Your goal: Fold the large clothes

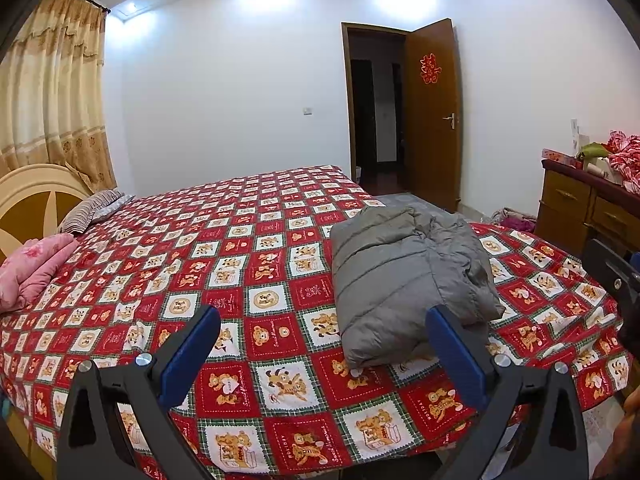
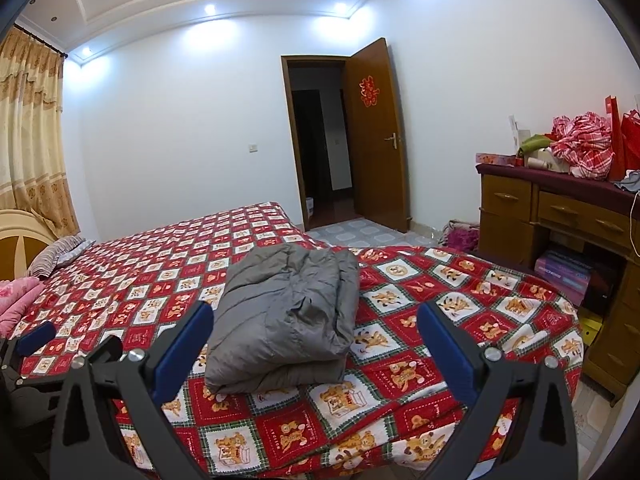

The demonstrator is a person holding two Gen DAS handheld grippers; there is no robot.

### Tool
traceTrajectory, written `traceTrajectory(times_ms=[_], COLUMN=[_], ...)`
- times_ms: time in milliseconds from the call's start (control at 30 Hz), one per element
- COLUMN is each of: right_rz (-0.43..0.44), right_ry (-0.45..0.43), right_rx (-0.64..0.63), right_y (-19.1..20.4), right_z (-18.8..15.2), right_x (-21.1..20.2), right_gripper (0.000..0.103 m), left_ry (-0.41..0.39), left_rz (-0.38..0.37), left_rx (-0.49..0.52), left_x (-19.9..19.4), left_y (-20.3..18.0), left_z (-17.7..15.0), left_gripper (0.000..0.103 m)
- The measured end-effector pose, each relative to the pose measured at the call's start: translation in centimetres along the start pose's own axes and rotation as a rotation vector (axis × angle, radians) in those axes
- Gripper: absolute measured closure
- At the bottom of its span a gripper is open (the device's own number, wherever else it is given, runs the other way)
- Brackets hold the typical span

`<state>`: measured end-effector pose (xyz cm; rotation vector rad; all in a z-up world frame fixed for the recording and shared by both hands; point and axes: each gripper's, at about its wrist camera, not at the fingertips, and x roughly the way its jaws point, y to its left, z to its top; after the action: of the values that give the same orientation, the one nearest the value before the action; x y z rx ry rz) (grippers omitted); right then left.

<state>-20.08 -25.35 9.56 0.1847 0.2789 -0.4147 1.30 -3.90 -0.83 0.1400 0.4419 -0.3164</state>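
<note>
1. Left gripper (image 1: 323,322): my fingers (image 1: 191,354) are spread wide and hold nothing. They hang above the bed (image 1: 248,264) near its front edge.
2. Right gripper (image 2: 315,320): fingers (image 2: 448,350) likewise spread wide, nothing between them, also above the front edge of the bed.
3. Jacket (image 2: 286,316): a grey padded garment, lying on the bed as a thick folded bundle. In the right wrist view it sits between my right fingers and just beyond them; in the left wrist view it lies toward the right finger. Neither gripper touches it.
4. Progress, as I judge it: the bundle looks compact, so folding appears done or nearly done.
5. Risk, spring-back: padded fill is puffy. The top layers look loose and rumpled on the right side, so they may slide open if left unpressed.
6. Risk, snagging: if I reach in low, a finger could catch the bedsheet (image 2: 460,304) with the jacket and drag both.
7. Risk, edge: the bundle rests near the front of the bed; a careless push toward me could tip it off.
</note>
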Motion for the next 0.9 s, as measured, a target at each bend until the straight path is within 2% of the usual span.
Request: traceTrajectory(times_ms=[800, 900], right_rz=[-0.003, -0.002], right_ry=[-0.004, -0.005], right_rx=[-0.003, -0.002], right_y=[0.24, 0.21], right_z=[-0.06, -0.07], right_x=[0.03, 0.16], right_gripper=[0.0, 0.0], left_ry=[0.003, 0.005], left_rz=[-0.002, 0.015], left_rx=[-0.004, 0.003], left_x=[0.03, 0.18], left_y=[0.11, -0.05], left_z=[-0.21, -0.11], left_gripper=[0.001, 0.001])
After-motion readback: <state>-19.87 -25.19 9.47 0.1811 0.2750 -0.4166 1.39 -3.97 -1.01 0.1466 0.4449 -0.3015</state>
